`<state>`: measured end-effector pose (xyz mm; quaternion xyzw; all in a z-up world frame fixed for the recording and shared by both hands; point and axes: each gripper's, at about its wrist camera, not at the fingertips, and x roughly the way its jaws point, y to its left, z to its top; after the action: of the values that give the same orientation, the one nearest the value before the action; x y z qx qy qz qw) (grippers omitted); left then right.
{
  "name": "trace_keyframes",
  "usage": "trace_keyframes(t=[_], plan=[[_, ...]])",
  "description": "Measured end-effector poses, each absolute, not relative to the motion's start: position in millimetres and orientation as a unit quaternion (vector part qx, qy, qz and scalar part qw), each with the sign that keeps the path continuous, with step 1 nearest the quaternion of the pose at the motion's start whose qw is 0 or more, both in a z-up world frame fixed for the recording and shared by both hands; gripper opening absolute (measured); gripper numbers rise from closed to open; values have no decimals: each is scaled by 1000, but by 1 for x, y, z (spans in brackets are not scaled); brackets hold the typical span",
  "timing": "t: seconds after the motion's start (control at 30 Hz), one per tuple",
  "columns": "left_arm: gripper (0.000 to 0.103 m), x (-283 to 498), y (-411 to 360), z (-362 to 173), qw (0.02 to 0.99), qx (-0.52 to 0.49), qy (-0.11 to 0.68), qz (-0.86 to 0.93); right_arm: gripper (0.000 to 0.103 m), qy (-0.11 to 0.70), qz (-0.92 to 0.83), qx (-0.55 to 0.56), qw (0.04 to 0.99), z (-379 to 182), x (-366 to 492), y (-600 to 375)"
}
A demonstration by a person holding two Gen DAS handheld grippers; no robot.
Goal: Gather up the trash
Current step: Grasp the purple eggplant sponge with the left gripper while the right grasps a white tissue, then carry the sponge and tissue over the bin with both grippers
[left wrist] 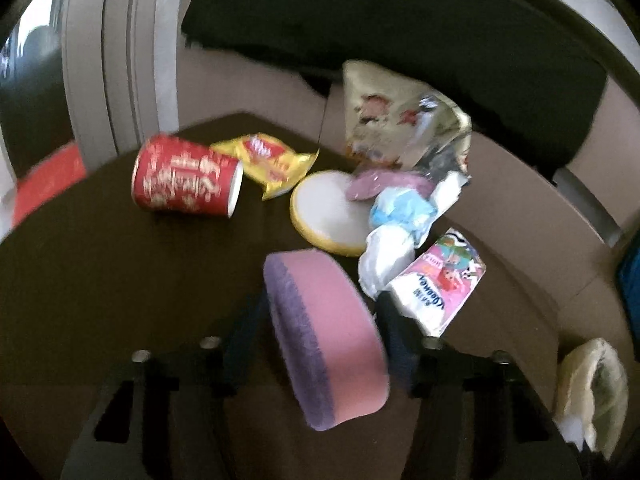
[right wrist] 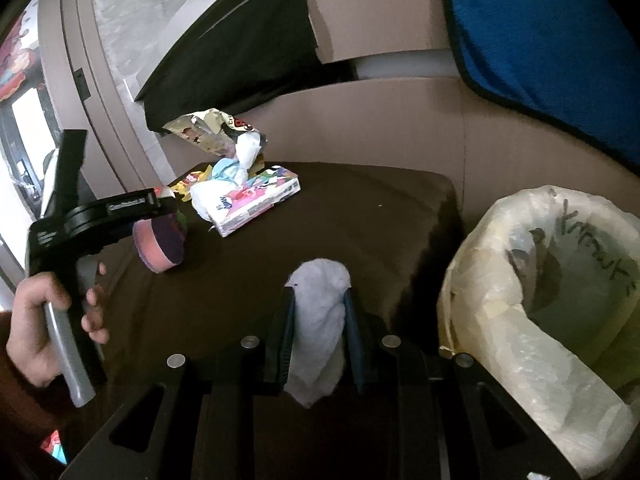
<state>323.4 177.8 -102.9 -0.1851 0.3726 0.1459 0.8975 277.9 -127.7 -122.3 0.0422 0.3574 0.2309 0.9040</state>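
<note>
Dark brown table (right wrist: pixel 360 216) as landmark. Lined trash bin (right wrist: pixel 560 288) stands off table's right edge. Trash clustered at far table corner: red paper cup (left wrist: pixel 186 178) on its side, yellow wrapper (left wrist: pixel 268 162) touching it, round white lid (left wrist: pixel 328 212), tissue pack (left wrist: pixel 438 284), crumpled white tissue (left wrist: pixel 386 260). Left gripper (left wrist: pixel 320 344) partly open, pink-purple sponge (left wrist: pixel 328 340) between fingers; actual pad contact unclear. Right gripper (right wrist: pixel 318 334) clamps white wad (right wrist: pixel 318 320), above table's near edge.
</note>
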Motion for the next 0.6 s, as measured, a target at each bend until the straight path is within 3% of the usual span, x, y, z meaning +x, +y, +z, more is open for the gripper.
trace_keyframes(t=[0.07, 0.1, 0.6], plan=[[43, 317, 184, -103, 898, -198, 370, 135, 23, 356, 228, 39, 905, -120, 276, -130], [30, 314, 186, -102, 898, -201, 368, 130, 23, 355, 227, 38, 906, -119, 275, -131], [31, 233, 170, -20, 961, -124, 237, 66, 23, 311, 235, 12, 921, -69, 250, -116]])
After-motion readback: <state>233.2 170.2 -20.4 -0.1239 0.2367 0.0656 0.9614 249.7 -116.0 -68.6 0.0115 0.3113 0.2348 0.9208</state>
